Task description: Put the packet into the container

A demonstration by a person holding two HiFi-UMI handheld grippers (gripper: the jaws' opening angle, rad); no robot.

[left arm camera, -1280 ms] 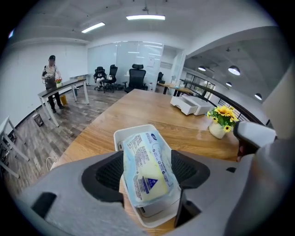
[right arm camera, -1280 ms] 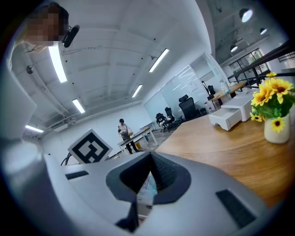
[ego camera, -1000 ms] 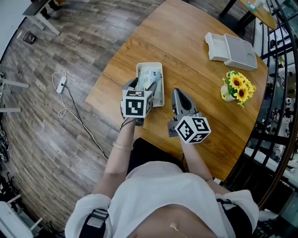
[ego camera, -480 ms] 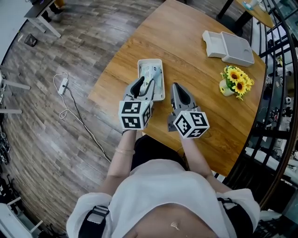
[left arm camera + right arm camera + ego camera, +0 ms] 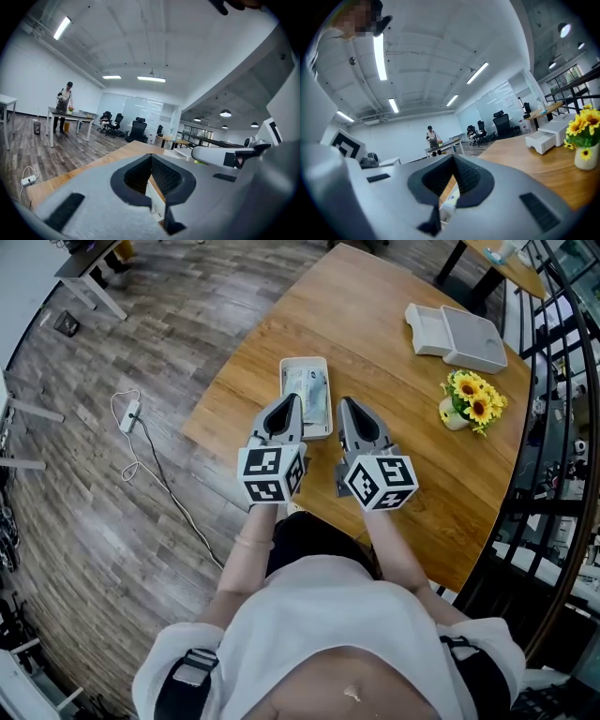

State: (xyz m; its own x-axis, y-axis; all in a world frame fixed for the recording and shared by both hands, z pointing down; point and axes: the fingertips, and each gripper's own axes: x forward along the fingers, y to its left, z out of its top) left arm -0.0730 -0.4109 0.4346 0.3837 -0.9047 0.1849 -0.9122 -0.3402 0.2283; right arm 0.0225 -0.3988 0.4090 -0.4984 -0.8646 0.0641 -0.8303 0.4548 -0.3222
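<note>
Final step, as judged: the packet (image 5: 307, 390) lies in the container (image 5: 283, 381) at the table's (image 5: 394, 362) left edge; the left gripper (image 5: 292, 399), jaws just closed on nothing, and the right gripper (image 5: 345, 401), jaws together and empty, need only withdraw.

An open-plan office: swivel chairs (image 5: 138, 127), long desks (image 5: 70, 112), glass partition walls (image 5: 124, 105), strip lights (image 5: 151, 78) on a bare ceiling, wood-plank floor (image 5: 112, 502).

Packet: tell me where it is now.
In the head view the packet lies inside the white container near the left edge of the table, just beyond the left gripper, whose jaws have just closed on nothing.
</note>
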